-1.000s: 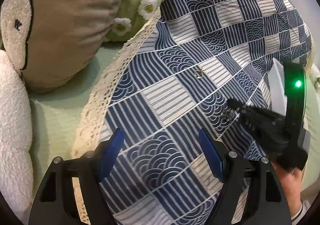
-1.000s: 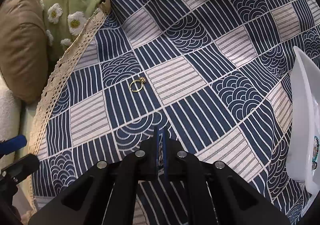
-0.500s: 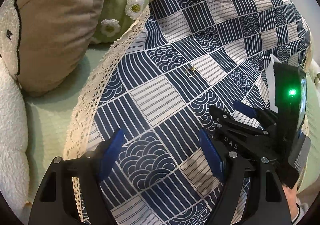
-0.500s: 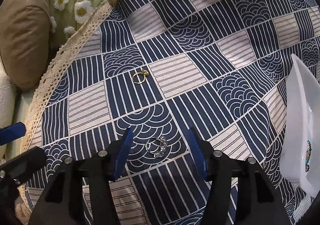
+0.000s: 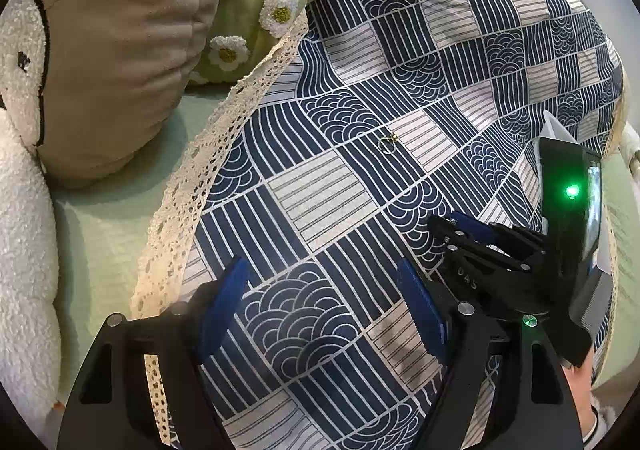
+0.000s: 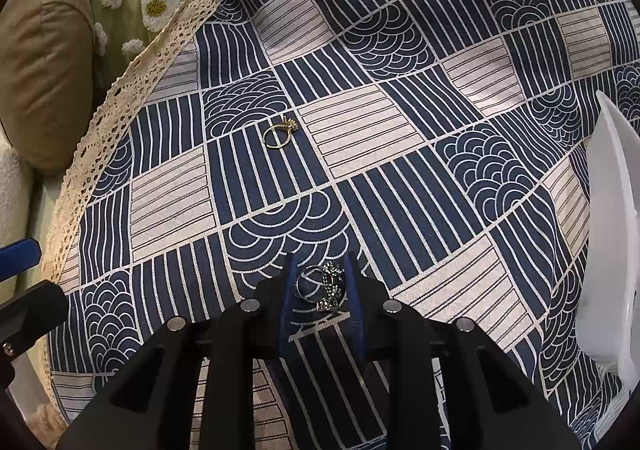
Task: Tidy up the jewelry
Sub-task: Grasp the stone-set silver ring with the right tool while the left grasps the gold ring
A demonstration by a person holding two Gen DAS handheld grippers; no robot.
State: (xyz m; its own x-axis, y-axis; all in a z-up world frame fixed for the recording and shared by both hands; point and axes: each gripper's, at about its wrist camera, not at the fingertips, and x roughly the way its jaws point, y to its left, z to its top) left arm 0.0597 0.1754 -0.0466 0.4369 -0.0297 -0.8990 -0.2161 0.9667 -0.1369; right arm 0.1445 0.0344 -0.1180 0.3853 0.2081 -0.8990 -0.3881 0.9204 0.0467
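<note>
A silver ring (image 6: pixel 322 286) with a sparkly setting lies on the blue and white patterned cloth (image 6: pixel 400 169). My right gripper (image 6: pixel 320 282) is low over it, its blue fingers partly closed on either side of the ring, with small gaps showing. A gold ring (image 6: pixel 280 133) lies on the cloth farther ahead; it also shows in the left wrist view (image 5: pixel 387 142). My left gripper (image 5: pixel 320 290) is open and empty above the cloth. The right gripper (image 5: pixel 464 228) shows at the right of the left wrist view.
A white tray (image 6: pixel 612 242) stands at the right edge. A tan cushion (image 5: pixel 120 49), a green daisy cushion (image 5: pixel 260 1) and a white fleecy cushion (image 5: pixel 20 250) lie at the left. The cloth's lace edge (image 5: pixel 192 185) runs over a green sheet.
My right gripper opened, dropped over the silver ring and has narrowed around it. The left gripper stayed open and drifted slightly.
</note>
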